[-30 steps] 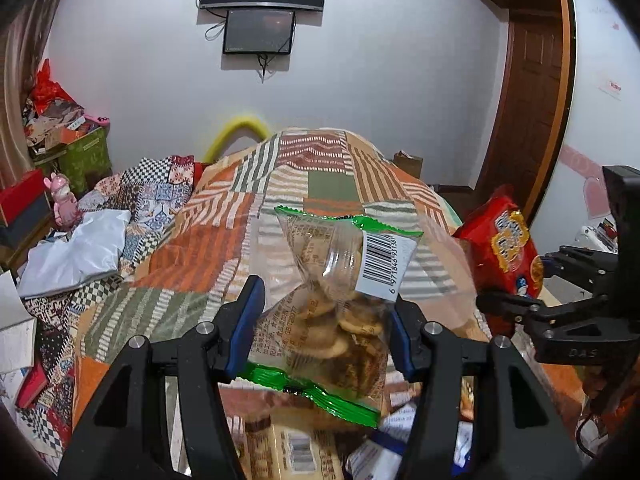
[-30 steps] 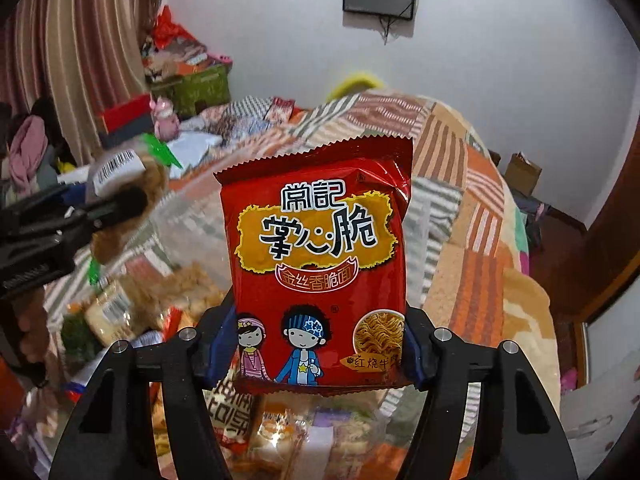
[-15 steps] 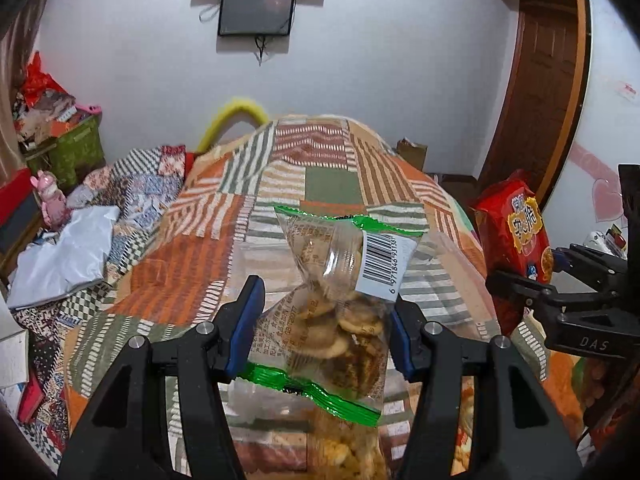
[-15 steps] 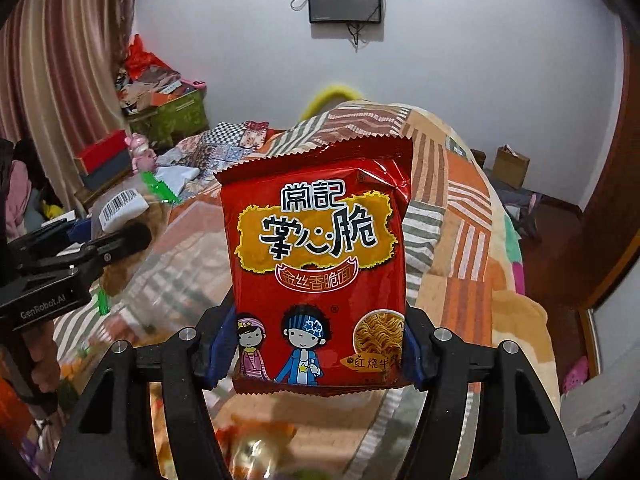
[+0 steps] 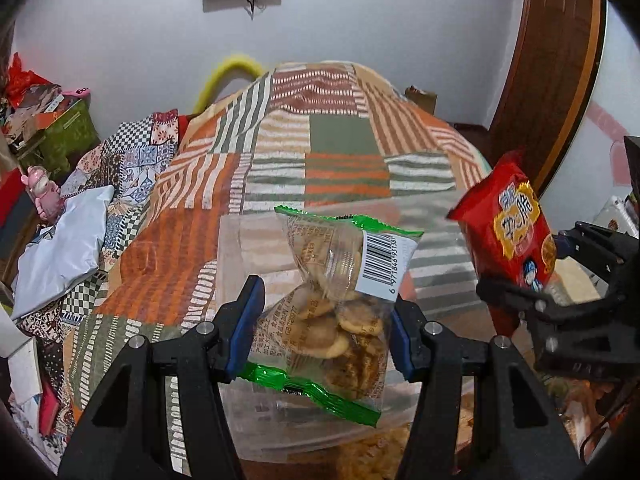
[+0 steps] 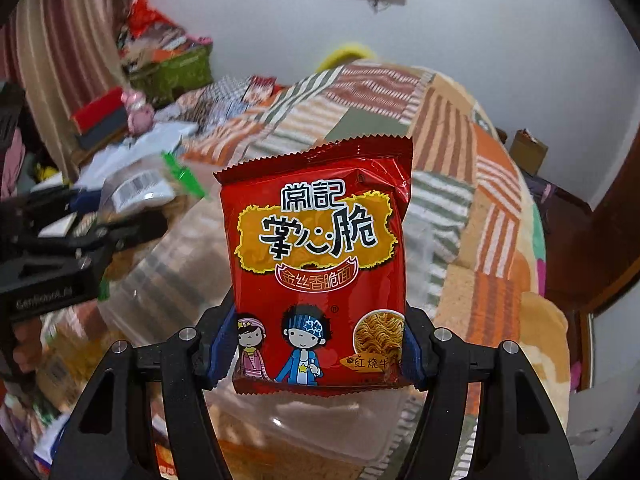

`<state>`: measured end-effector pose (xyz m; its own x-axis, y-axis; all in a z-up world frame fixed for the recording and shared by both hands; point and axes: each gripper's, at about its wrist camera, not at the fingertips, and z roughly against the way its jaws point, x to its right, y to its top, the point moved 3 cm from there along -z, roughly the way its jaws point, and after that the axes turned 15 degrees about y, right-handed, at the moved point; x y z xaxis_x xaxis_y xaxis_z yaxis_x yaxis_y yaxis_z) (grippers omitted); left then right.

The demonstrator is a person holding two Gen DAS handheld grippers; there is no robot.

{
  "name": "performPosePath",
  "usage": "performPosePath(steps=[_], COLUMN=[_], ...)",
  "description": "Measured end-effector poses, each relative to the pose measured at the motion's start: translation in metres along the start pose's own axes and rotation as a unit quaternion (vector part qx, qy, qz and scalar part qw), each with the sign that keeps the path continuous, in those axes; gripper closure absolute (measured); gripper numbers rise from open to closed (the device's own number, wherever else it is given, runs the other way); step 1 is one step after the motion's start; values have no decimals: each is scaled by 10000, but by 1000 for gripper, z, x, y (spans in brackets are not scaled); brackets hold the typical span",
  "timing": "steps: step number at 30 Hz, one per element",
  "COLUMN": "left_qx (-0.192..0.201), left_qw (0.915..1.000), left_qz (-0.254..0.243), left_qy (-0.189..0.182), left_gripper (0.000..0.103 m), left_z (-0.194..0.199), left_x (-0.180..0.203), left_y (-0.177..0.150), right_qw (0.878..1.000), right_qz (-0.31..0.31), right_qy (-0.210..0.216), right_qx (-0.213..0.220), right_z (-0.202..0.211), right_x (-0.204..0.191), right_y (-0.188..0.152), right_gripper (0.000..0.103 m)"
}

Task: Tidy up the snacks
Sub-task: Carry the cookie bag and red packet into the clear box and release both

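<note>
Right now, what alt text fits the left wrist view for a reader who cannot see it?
The left tongs grip a clear green-edged cookie bag over a transparent plastic bin on a patchwork bedspread. At right, the right tongs hold a red noodle snack packet.

Ahead of both claws the bed (image 5: 280, 184) lies bare and open to the wall. Just below and in front of the left claw (image 5: 320, 332) a clear tub (image 5: 248, 432) sits, its mouth open upward. The right claw (image 5: 556, 280) and its red pack (image 5: 508, 224) close off the left claw's right side. Far to the left claw's left, a white bag (image 5: 60, 252), a pink toy (image 5: 42, 192) and boxes (image 5: 68, 132) crowd the bedside.
</note>
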<state>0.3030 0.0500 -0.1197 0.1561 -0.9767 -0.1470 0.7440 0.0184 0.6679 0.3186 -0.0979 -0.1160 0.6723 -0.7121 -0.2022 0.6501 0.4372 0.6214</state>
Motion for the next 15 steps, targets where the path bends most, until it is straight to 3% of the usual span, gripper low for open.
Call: performPosePath(steps=[9, 15], left_qx=[-135, 62], left_qw=[9998, 9997], left_qz=[-116, -218], left_qy=[49, 122], left_gripper=[47, 47], left_z=[-8, 6], left_x=[4, 6], left_y=[-7, -8], right_qw=[9997, 9996], right_qz=[91, 77], right_qy=[66, 132], right_qx=[-207, -242], right_z=[-2, 0], right_x=[-6, -9], right_y=[-5, -10], right_gripper=[38, 39])
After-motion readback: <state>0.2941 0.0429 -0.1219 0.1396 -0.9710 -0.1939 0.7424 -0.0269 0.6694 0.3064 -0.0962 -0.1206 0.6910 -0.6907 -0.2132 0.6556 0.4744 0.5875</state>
